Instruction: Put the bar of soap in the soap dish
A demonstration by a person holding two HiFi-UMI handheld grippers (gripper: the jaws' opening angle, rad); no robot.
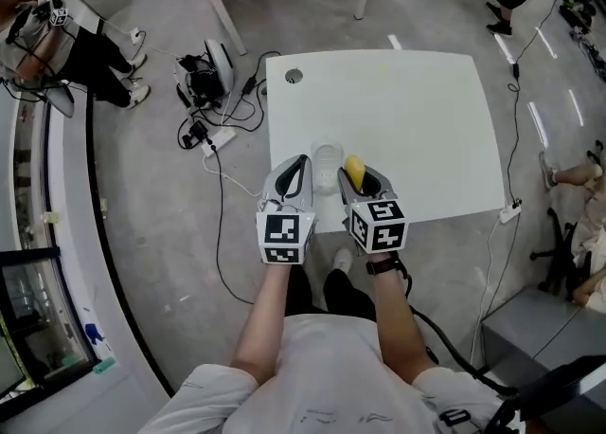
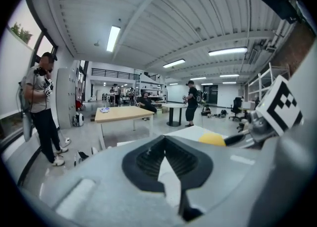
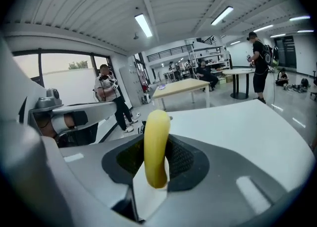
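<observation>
White table [image 1: 407, 119] bears a soap dish [image 1: 327, 163]; right tongs [image 1: 359, 182] clamp the yellow soap [image 3: 156, 146] (on edge), left tongs [image 1: 292, 176] closed, empty.

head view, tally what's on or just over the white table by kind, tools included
bar of soap, yellow: 1
soap dish, clear: 1
round grey cap at the far corner: 1
tools: 2, the left tool and the right tool
total: 5

Bright ceiling strip lights [image 2: 113, 38] — fisheye edges dark, foreground blurred.
</observation>
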